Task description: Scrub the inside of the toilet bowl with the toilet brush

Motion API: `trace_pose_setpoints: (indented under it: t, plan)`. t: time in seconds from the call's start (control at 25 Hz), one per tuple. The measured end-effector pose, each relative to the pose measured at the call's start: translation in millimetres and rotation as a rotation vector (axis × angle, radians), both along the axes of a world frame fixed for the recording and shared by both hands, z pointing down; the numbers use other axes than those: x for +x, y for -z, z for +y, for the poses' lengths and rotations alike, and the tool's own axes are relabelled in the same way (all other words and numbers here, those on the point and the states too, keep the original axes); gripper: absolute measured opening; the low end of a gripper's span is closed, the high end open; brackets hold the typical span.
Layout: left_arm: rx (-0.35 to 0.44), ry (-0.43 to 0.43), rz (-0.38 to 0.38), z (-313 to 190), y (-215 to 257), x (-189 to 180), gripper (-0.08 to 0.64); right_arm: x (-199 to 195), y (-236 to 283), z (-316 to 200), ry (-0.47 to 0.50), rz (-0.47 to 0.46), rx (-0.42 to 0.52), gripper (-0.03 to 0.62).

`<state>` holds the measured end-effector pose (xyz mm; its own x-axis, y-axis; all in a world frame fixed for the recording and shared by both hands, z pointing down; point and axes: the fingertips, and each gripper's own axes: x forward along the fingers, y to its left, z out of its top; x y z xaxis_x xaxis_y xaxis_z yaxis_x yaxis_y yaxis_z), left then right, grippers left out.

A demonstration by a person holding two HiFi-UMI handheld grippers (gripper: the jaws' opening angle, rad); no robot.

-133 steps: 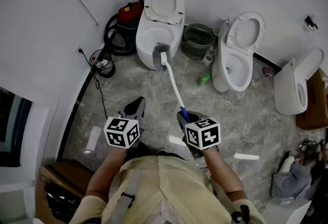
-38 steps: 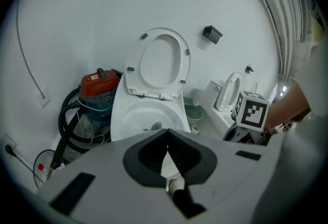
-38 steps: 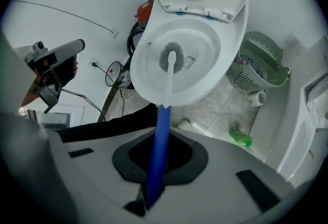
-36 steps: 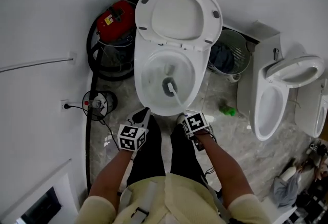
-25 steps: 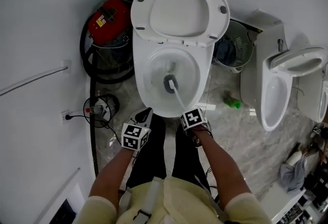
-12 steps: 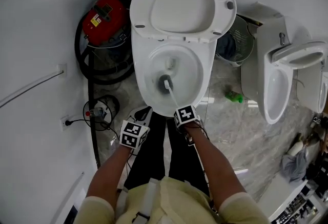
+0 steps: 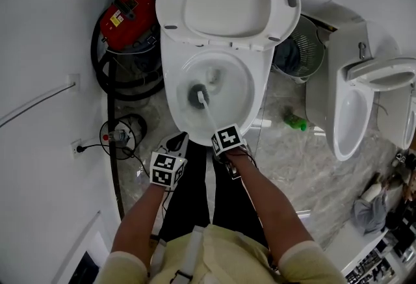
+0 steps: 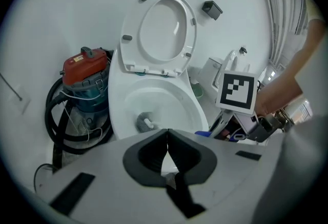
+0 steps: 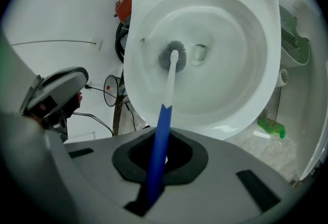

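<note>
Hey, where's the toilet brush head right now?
In the head view the brush head is down inside the toilet bowl, just left of the drain, at the end of the handle gripped by the right gripper.

The toilet bowl (image 7: 171, 97) stands with its lid (image 7: 226, 0) raised. The toilet brush (image 7: 197, 95) has its head inside the bowl, left of centre. Its handle runs to the right tongs (image 7: 221, 141) at the bowl's front rim. The left tongs (image 7: 178, 144) hang just beside that rim. Red vacuum cleaner (image 7: 127, 13): left of the bowl. Wastebasket (image 7: 301, 52): right of the bowl.
</note>
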<state>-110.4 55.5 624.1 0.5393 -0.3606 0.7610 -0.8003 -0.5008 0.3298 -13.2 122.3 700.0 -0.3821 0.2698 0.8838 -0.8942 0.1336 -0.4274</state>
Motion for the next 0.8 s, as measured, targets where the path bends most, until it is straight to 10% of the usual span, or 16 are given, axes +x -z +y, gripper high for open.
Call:
trace_pose_setpoints:
  t: [0.8]
  plan:
    - [0.007,0.053,0.007,-20,-8,34,0.012,31,-16,-77,0.052,0.006,0.093,0.026]
